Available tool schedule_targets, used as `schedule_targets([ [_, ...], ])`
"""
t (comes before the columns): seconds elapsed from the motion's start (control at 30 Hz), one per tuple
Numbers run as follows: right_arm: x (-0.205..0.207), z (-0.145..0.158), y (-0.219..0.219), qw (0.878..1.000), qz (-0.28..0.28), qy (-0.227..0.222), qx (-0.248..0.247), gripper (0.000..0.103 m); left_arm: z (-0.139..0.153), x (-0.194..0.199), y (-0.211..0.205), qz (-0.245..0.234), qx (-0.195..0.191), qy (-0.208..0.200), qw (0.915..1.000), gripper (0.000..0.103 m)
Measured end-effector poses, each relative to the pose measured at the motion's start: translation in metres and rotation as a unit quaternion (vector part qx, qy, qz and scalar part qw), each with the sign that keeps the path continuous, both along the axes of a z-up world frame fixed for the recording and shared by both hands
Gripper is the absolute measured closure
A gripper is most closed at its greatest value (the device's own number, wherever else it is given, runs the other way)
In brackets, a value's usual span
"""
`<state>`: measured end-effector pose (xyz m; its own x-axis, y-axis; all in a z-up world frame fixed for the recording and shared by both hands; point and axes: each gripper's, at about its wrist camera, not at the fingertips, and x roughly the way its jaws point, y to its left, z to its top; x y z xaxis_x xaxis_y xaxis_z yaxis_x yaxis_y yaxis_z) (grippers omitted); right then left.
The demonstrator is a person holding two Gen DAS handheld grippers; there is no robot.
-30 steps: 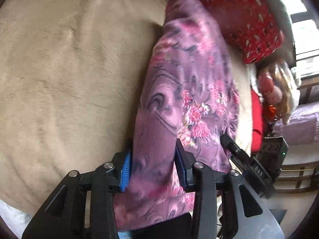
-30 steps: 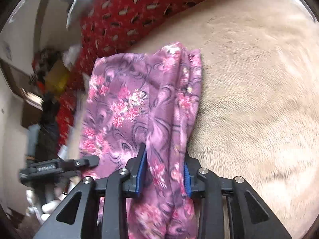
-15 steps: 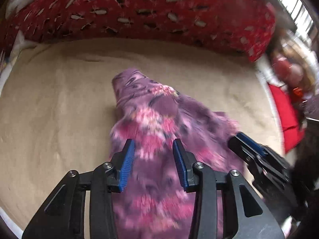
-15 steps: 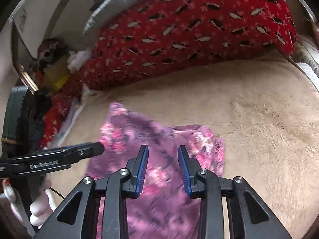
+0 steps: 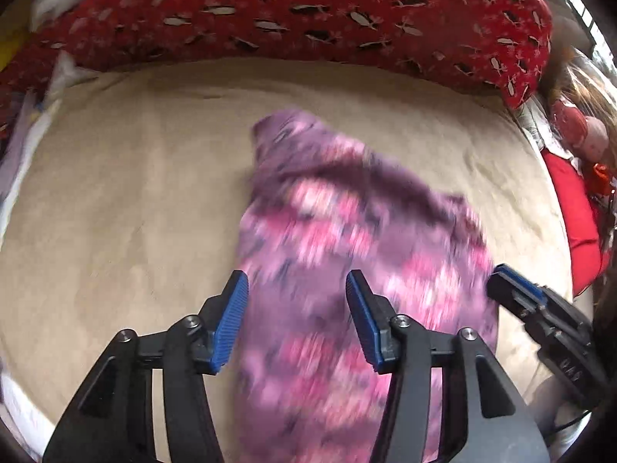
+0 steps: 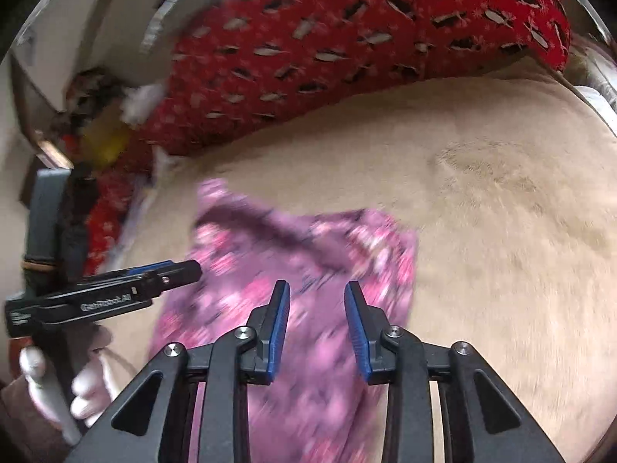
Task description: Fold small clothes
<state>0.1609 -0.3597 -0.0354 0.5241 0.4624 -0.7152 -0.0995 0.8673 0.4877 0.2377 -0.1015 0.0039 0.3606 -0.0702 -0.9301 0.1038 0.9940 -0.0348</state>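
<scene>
Beige blanket (image 5: 115, 200) under a purple floral cloth (image 5: 347, 223), red patterned cushion (image 5: 308, 11) along the far edge.

Blurred with motion, the cloth lies spread on the blanket and runs from its far tip toward both cameras, passing under and between the fingers of each gripper. Seen from the left wrist, the left gripper (image 5: 297, 320) hangs over the cloth's near left part; its jaws are opening, the blue pads (image 5: 231, 320) stand clear of the fabric, and nothing is pinched. From the right wrist, the right gripper (image 6: 316, 328) is over the cloth's near middle, jaws partly apart, pads not pressing the fabric that shows between them. Each gripper appears in the other's view at the cloth's side edge. A gloved hand (image 6: 88, 382) holds the left gripper's handle.
</scene>
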Motion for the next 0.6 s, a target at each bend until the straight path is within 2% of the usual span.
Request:
schedule_targets([
  [0.07,-0.015,0.000,0.005,1.000,0.012,-0.008,-0.004,0.071,-0.012,-0.016,0.005,0.014,-0.001,0.011,0.9998,0.051],
  [0.17,-0.022,-0.029,0.023,0.996,0.036,0.029,-0.071,0.073,-0.035,-0.022,0.009,0.019,0.005,0.037,0.9991,0.047],
  [0.2,-0.024,-0.030,0.024,0.997,0.029,0.016,-0.071,0.073,-0.033,-0.025,0.013,0.027,-0.005,0.034,0.9991,0.047],
  [0.3,-0.025,-0.019,0.020,0.998,0.002,0.032,-0.058,0.071,-0.024,-0.029,0.015,0.026,-0.004,0.037,0.9990,0.047],
  [0.43,-0.047,-0.003,0.019,0.998,0.002,0.018,-0.056,0.069,-0.022,-0.040,0.018,0.020,-0.001,0.031,0.9993,0.047],
  [0.6,-0.077,-0.013,0.018,0.997,-0.015,0.032,-0.075,0.067,-0.022,-0.054,0.023,0.021,-0.011,0.033,0.9992,0.047],
])
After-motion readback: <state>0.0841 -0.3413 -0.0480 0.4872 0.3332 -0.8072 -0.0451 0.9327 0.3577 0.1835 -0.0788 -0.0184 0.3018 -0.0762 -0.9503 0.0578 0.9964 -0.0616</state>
